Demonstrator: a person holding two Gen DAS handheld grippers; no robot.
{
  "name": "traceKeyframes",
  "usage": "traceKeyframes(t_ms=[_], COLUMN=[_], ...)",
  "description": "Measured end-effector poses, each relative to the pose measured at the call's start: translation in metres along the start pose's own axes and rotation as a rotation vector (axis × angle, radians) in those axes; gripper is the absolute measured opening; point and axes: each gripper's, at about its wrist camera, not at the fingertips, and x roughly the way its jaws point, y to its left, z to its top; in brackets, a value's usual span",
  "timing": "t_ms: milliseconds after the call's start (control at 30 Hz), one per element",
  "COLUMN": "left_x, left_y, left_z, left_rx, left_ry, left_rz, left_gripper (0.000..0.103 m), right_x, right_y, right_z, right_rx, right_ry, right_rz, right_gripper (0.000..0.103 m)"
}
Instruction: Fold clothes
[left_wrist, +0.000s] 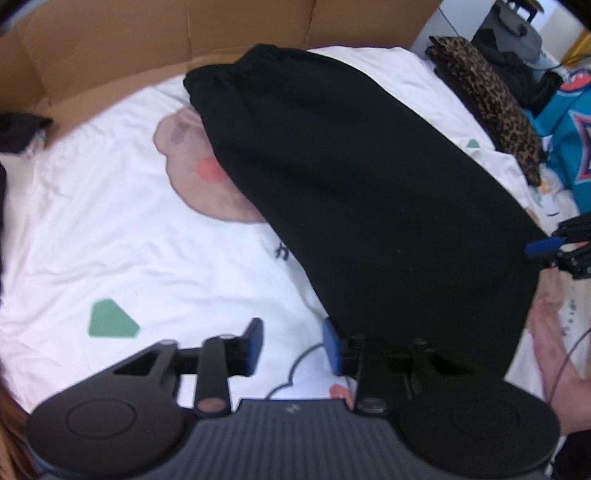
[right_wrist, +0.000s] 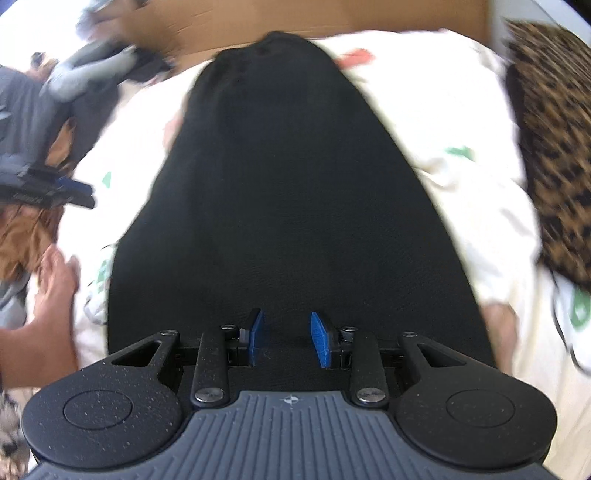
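A black garment (left_wrist: 351, 177) lies lengthwise on a white printed sheet (left_wrist: 110, 229), its gathered waistband at the far end. My left gripper (left_wrist: 293, 347) is open over bare sheet; its right pad sits just beside the garment's near left edge, and nothing is between the pads. In the right wrist view the same garment (right_wrist: 295, 184) fills the middle. My right gripper (right_wrist: 288, 338) hovers over its near hem with the pads apart, and only dark cloth shows in the gap. The right gripper's fingers (left_wrist: 546, 248) show at the garment's right edge. The left gripper's fingers (right_wrist: 74, 190) show at far left.
A leopard-print garment (left_wrist: 491, 107) and a teal jersey (left_wrist: 569, 144) lie to the right of the sheet. Brown cardboard (left_wrist: 147, 37) lines the far side. Dark clothes (left_wrist: 18, 129) sit at the far left. A person's hand (right_wrist: 55, 288) rests on the sheet by the garment's left edge.
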Motion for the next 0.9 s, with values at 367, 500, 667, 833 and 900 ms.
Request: traceKeyframes(t_ms=[367,500,667,833,900], left_x=[-0.007,-0.016,-0.015,-0.015,-0.013], left_y=[-0.002,-0.012,-0.013,-0.010,-0.010], left_z=[-0.031,-0.061,-0.066,-0.067,-0.068], left_rx=[-0.056,-0.062,-0.078,-0.097,-0.099], left_ry=[0.005,-0.016,-0.032,-0.035,-0.032], left_rz=[-0.085,-0.056,-0.057,-0.062,-0.063], left_gripper=[0.022,0.022,0.022,0.022,0.022], right_x=[0.047,0.052,0.058,0.063,0.071], right_y=[0.110,0.140,0.171,0.198,0.200], right_z=[0.026,0.030,0.026,0.018,0.016], right_rx=[-0.307,-0.366,-0.465,-0.554,-0.560], right_ry=[0.113,0.093,0.083,0.086,0.094], right_rz=[0.120,0.151,0.170,0.202,0.174], right_gripper=[0.035,0.035,0.035,0.035,0.035])
